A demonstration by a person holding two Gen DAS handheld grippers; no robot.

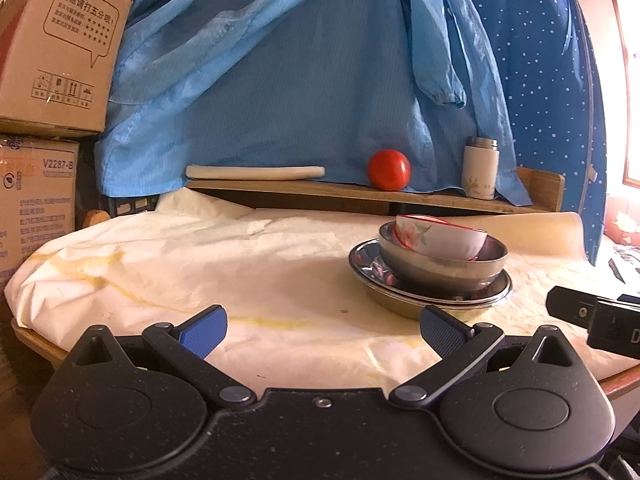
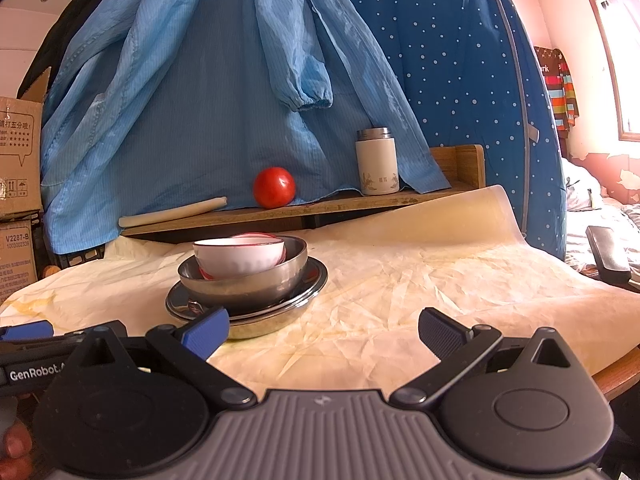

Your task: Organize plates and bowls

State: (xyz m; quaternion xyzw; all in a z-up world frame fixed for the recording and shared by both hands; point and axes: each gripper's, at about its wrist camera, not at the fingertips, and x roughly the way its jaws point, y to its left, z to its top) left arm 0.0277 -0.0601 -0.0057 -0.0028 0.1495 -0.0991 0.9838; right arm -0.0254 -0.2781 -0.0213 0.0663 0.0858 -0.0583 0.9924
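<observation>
Both grippers hang just short of the table's near edge with nothing in them: the left gripper [image 1: 322, 330] has its jaws spread wide, blue pads apart over bare cloth, and the right gripper [image 2: 324, 330] is spread just as wide. The dishes are all in one pile on the crumpled cream cloth [image 1: 160, 264] — a steel plate [image 1: 430, 292] at the bottom, seemingly a second one beneath it, a steel bowl [image 1: 442, 264] sitting in it, and a white ceramic bowl [image 1: 440, 236] with a red rim and flower print nested on top. From where I stand that top bowl leans; it sits tilted in the steel one rather than flat, and there looks to be another red-rimmed piece tucked behind it, though I cannot tell for sure. The stack looks largely done, so my worry is any further touch. A pad nudging the leaning bowl's rim could tip it out, and ceramic would chip or break. The steel is slick and the cloth is loose and wrinkled, so a sideways push could slide the whole pile. Behind, on the low wooden shelf [image 2: 360, 200], a tomato [image 2: 274, 187] and a white flask [image 2: 377, 162] stand well clear of the dishes — safe unless a gripper reaches long.
</observation>
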